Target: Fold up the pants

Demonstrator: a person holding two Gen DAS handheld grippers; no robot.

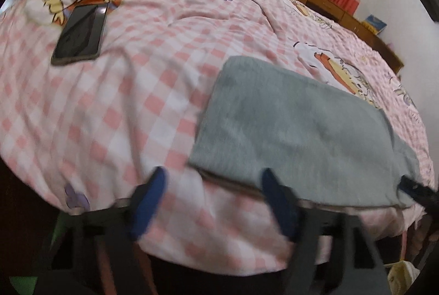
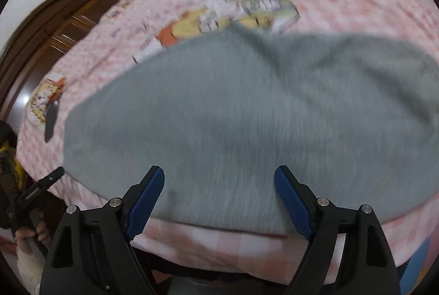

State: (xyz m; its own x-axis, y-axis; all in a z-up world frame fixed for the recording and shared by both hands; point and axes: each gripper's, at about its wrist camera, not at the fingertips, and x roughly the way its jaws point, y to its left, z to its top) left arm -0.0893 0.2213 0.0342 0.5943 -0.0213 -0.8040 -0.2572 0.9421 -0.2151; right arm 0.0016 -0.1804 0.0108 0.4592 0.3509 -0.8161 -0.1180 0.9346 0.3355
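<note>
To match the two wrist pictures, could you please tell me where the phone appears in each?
Left wrist: phone lies upper left on the checked bedspread, beside a cartoon print.
Right wrist: only a dark sliver at the far left edge, likely the phone.
Shared landmark: the folded grey pants.

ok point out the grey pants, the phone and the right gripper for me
grey pants (image 1: 296, 130), left wrist view, middle of the folded top layer
phone (image 1: 81, 34), left wrist view, centre of its dark screen
right gripper (image 2: 219, 201), right wrist view, midway between its open blue fingertips

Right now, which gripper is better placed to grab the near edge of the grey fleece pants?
Probably the right gripper: open, centred over the grey fleece pants. The left gripper, also open, mostly faces the pink checked bedsheet.
</note>
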